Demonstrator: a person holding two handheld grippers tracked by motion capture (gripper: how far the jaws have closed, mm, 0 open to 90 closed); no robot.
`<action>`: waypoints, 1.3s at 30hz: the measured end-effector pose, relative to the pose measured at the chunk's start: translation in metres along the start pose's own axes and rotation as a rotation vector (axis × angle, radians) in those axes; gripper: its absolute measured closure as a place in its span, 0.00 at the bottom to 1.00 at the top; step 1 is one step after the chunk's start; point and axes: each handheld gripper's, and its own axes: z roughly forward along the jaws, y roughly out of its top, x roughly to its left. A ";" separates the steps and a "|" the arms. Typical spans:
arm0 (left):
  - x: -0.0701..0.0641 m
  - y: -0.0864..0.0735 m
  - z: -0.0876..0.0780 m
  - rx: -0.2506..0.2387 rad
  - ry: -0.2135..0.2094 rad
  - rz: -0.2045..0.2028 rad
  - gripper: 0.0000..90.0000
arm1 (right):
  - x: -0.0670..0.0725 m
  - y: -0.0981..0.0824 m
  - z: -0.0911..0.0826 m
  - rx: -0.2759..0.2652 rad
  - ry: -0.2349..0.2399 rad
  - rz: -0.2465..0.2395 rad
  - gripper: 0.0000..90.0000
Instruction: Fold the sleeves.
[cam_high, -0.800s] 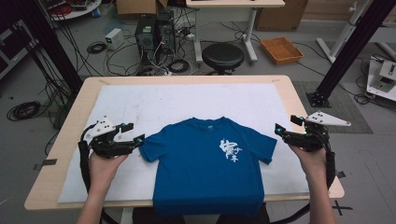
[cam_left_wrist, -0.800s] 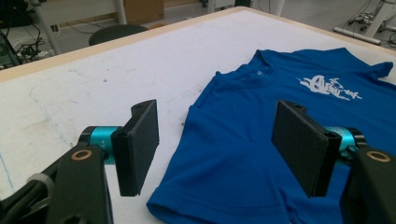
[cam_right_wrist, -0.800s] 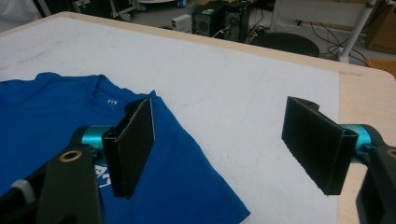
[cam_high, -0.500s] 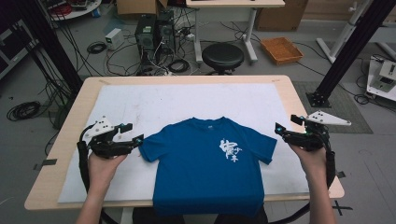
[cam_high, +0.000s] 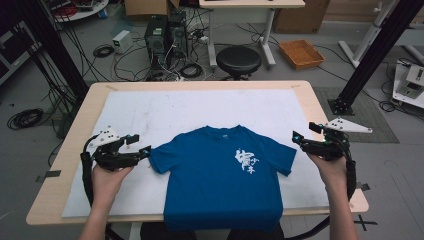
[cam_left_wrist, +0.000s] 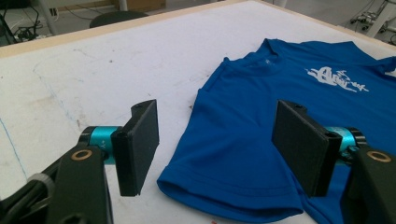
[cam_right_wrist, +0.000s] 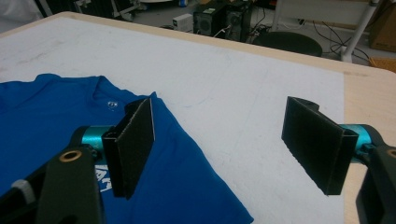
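A blue T-shirt (cam_high: 222, 177) is spread flat, front side up, on the white sheet (cam_high: 200, 107) that covers the wooden table (cam_high: 330, 105); its collar is turned to the far edge, and its lower hem hangs a little over the near edge of the table. A white print (cam_high: 246, 160) is seen on the chest. The left gripper (cam_high: 139, 151) is held just beside the end of the shirt's left-hand sleeve (cam_left_wrist: 233, 186), and in the left gripper view the sleeve hem lies below and between the two black jaws, which are spread wide and press on nothing. The right gripper (cam_high: 300, 141) is held near the other sleeve (cam_high: 282, 160), also with the jaws released and with nothing between them; in the right gripper view one jaw is over the blue cloth and the other over the bare sheet. The shirt is judged to be light, soft and limp, so it will not keep any shape when it is lifted, and it will sag and fold under its own weight. It is not fragile, but thin cloth can slip out of a weak pinch. A good place to be gripped is probably the doubled, stitched hem of each sleeve or the shoulder seam, where the cloth is thicker, and only the upper layer or both layers should be taken on purpose, not by chance.
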 end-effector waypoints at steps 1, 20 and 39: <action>0.002 -0.002 0.001 0.000 -0.004 -0.016 0.37 | 0.000 0.000 0.000 0.001 -0.001 0.000 0.28; 0.033 -0.026 0.034 0.197 0.059 -0.250 0.58 | 0.002 -0.002 0.004 0.013 0.000 0.002 0.28; 0.024 -0.020 0.039 0.149 -0.023 -0.272 0.98 | 0.000 -0.001 0.002 0.008 -0.010 0.008 0.28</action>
